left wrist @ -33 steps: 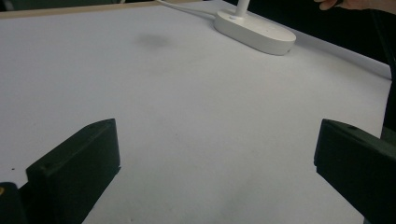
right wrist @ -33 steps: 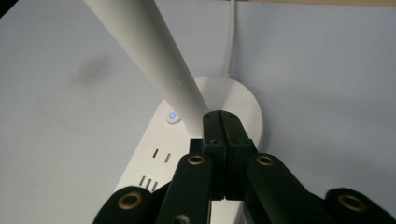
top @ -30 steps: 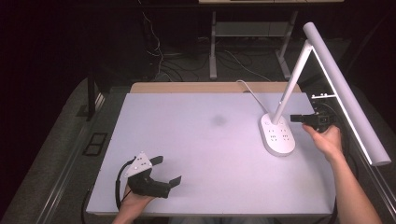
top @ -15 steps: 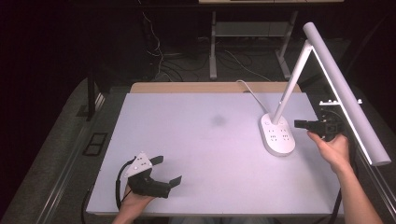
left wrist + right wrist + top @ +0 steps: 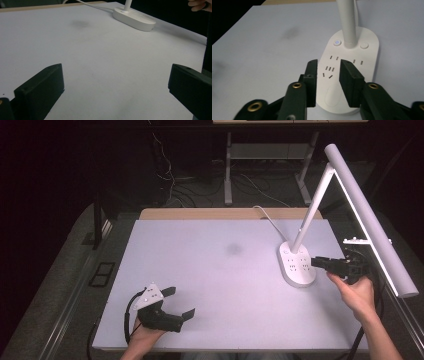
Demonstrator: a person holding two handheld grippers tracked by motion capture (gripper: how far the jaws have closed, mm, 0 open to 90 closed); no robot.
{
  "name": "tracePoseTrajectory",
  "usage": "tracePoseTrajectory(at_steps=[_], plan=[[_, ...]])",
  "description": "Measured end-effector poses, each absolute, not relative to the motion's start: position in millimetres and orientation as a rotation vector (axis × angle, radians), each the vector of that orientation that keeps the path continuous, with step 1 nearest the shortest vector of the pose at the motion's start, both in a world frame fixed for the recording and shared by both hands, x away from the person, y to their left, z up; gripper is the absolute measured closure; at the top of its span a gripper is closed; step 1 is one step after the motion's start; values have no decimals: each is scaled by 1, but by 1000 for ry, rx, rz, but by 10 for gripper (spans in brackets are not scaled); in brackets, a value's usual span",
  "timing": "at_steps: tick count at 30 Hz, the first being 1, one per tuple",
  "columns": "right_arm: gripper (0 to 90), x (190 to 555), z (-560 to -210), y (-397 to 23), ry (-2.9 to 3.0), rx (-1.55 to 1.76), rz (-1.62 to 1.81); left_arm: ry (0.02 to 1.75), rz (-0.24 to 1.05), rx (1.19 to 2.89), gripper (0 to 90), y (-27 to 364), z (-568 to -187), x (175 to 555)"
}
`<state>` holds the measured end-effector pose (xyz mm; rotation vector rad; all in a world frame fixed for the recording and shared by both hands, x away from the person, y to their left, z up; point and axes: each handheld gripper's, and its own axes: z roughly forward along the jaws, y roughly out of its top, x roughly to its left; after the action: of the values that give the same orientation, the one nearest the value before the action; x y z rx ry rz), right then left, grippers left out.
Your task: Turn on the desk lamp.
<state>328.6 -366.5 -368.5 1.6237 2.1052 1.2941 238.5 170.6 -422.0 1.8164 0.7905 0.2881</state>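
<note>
hovering at the right of the high view, right gripper [image 5: 316, 262], jaws narrowed to a slim gap with nothing between, over the socketed base of the white desk lamp [image 5: 297, 265] on the white table [image 5: 215, 285]; lower left, left gripper [image 5: 180, 303] resting low, jaws spread wide, nothing held

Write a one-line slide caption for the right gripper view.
Right gripper, jaws slightly apart and empty, poised over the socket-studded white lamp base near its lit power button.
</note>
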Motion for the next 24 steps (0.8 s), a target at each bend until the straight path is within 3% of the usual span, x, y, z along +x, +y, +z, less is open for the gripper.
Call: tracePoseTrajectory(at_steps=[3,4,5,10,12,14,24], plan=[[550,321,-370,-363,2090,1616,1337,790,288,1814,0,170,-422,238],[446,315,-372,-359,2086,1605,1350,791,288,1814,0,170,-422,238],[446,315,-372,-359,2086,1605,1350,790,288,1814,0,170,-422,238],[155,303,-375,-346,2117,1542,1369,787,287,1815,0,170,-422,238],[108,298,-377,-343,2127,1517,1389,788,287,1815,0,170,-421,238],[0,293,-380,-338,2138,1496,1379,787,287,1815,0,171,-421,238],[2,268,-402,-316,2206,1405,1430,783,287,1819,0,171,-421,237]])
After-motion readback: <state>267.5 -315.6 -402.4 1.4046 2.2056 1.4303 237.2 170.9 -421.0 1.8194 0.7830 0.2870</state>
